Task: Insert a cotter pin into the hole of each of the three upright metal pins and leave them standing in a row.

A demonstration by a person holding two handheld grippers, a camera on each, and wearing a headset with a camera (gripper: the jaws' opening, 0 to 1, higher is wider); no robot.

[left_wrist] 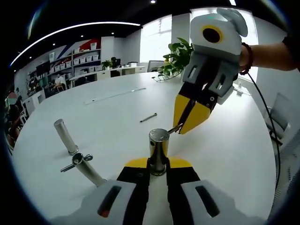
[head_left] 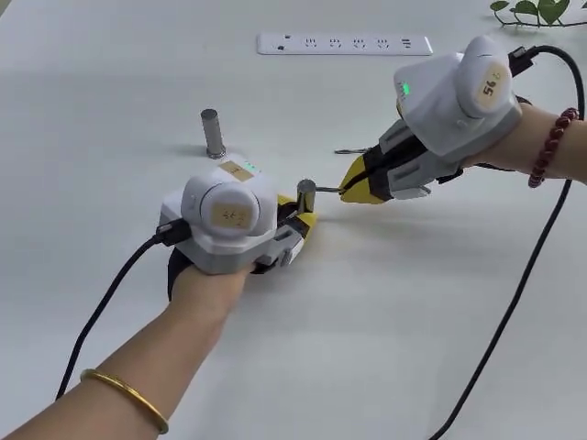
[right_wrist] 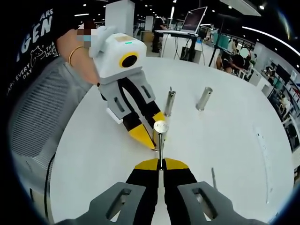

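My left gripper (head_left: pixel 301 220) (left_wrist: pixel 158 165) is shut on the base of an upright metal pin (head_left: pixel 305 193) (left_wrist: pixel 159 146) near the table's middle. My right gripper (head_left: pixel 347 192) (right_wrist: pixel 161 164) comes in from the right, shut on a thin cotter pin (head_left: pixel 326 190) (right_wrist: pixel 160 147) whose tip is at the top of that pin. A second pin (left_wrist: pixel 86 168) (right_wrist: pixel 170 103) stands with a cotter pin through its top. A third, bare pin (head_left: pixel 213 134) (left_wrist: pixel 65 136) (right_wrist: pixel 204 98) stands behind. One loose cotter pin (head_left: pixel 353 150) (left_wrist: pixel 148 117) lies on the table.
A white power strip (head_left: pixel 344 43) lies at the far side of the white table (head_left: pixel 413 330). Gripper cables trail off toward the near edge on both sides. A potted plant (head_left: pixel 537 11) is at the far right corner.
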